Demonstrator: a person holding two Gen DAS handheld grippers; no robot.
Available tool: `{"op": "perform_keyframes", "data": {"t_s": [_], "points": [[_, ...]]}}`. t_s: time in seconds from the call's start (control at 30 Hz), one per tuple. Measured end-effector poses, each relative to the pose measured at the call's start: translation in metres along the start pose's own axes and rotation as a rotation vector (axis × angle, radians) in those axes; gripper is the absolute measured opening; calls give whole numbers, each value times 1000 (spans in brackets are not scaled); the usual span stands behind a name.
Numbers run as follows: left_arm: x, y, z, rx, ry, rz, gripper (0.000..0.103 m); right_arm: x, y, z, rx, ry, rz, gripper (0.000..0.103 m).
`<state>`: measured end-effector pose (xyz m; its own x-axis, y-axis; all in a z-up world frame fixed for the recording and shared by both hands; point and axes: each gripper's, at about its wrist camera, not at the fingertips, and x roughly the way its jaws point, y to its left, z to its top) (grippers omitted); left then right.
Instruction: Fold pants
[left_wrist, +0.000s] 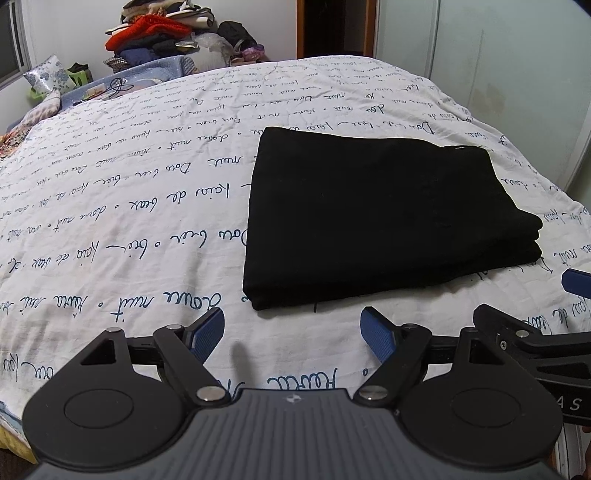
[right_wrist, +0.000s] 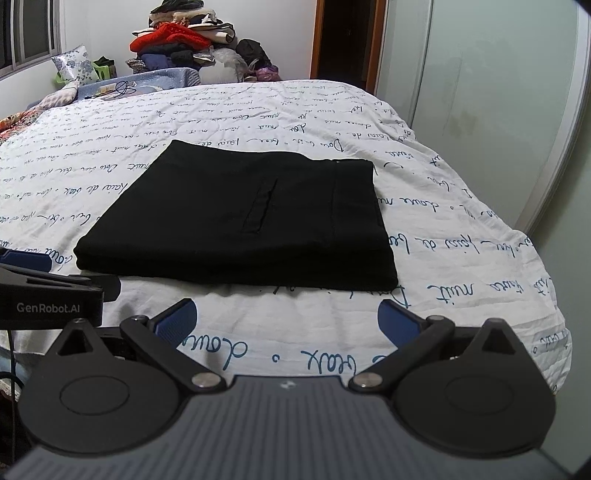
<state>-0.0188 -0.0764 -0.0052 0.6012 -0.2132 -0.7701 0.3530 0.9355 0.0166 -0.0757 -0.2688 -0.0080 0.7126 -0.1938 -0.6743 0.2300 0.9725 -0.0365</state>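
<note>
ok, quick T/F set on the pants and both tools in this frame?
1. The black pants lie folded in a flat stack on the bed. True.
2. The left tool is clamped on the pants. False: it is open, short of the near edge.
3. The right tool is open and holds nothing. True.
4. The bedspread is plain white. False: it carries blue handwriting print.
5. A clothes pile sits beyond the bed. True.
</note>
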Motion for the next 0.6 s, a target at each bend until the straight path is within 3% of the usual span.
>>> {"op": "perform_keyframes", "data": {"t_s": [0.6], "points": [[1,-1,0,12,10,-8,81,1,0,-1,-7,7,-8,103]]}}
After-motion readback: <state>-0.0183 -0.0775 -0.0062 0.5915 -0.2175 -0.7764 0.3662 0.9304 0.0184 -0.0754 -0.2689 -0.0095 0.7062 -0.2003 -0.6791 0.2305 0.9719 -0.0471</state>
